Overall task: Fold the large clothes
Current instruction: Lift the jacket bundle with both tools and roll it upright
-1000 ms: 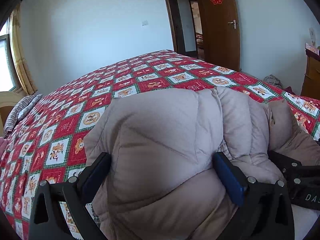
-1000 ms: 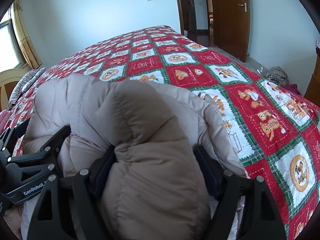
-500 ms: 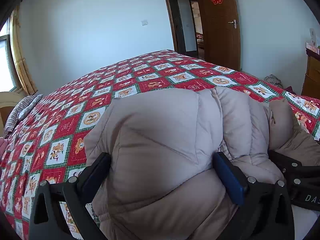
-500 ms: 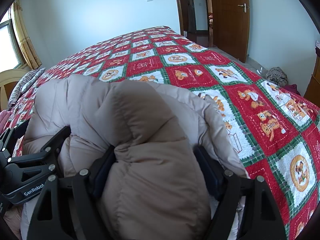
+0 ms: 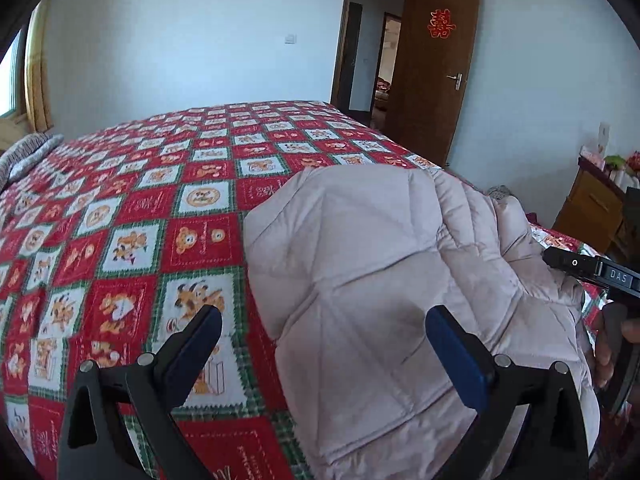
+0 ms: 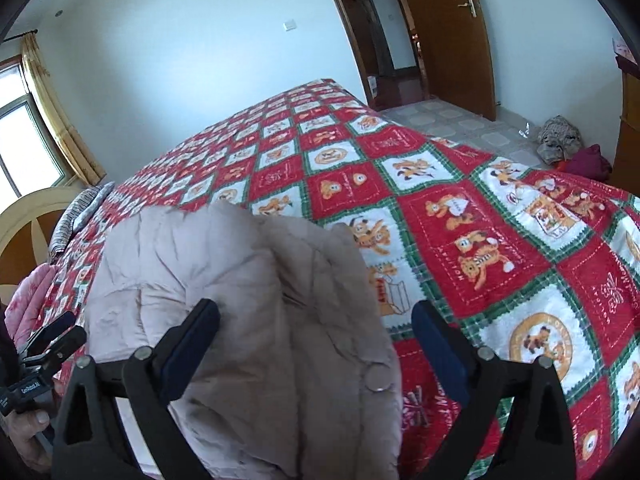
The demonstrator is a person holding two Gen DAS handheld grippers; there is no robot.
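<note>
Between the spread fingers of the right gripper (image 6: pixel 316 330) lies the beige down jacket (image 6: pixel 240 300), unpinched, the jaws having just opened. The left gripper (image 5: pixel 322 334) gapes too, beside the other's "DAS" label (image 5: pixel 618 277).

Bright daylight from window (image 6: pixel 28 140) at left, soft shadows. Strong fisheye bending, black corners. Slight motion blur on bedspread (image 5: pixel 120 220).

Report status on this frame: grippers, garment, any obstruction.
Left gripper open, right gripper open, its jaws just opened off the coat. Beige puffer coat lies folded, bunched, on the quilt. Nothing in the way.
</note>
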